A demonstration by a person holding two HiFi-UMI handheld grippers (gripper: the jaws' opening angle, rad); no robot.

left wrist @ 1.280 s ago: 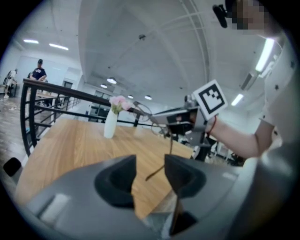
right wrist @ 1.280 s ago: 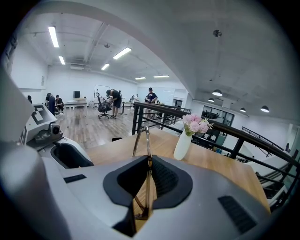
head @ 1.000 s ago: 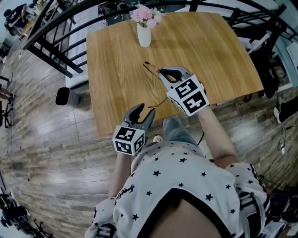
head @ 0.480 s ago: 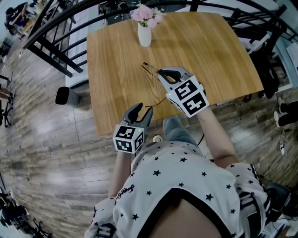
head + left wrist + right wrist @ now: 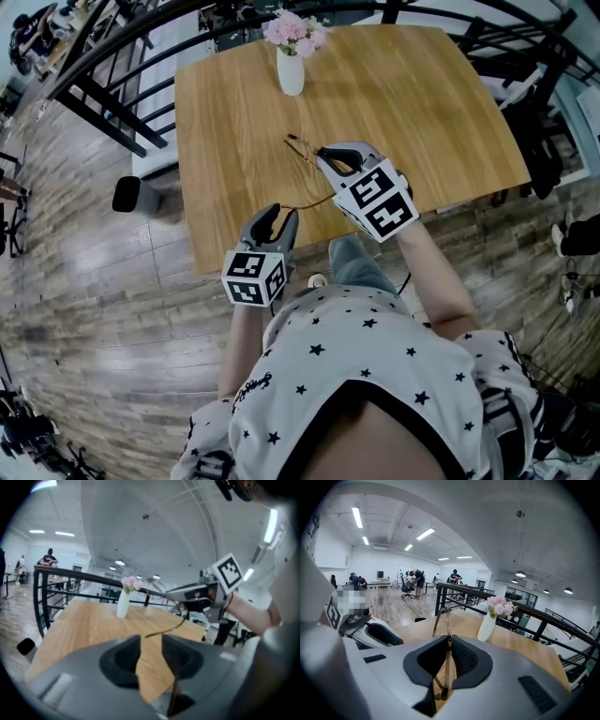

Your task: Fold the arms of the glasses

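Wooden table (image 5: 234, 112), plank floor (image 5: 94, 262)

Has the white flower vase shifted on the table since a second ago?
No. The vase sits in the same spot by the table's far edge, as before.

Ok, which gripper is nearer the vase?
Right. The right gripper, shut on the glasses, is mid-table short of the vase; the left gripper, jaws just closing with the temple tip at their mouth, is at the table's near edge.

A slim white ceramic vase (image 5: 291, 71) of pink flowers (image 5: 294, 30) stands at the light wooden table's (image 5: 441, 103) far edge, left of middle; black metal railing (image 5: 120, 47) runs behind.
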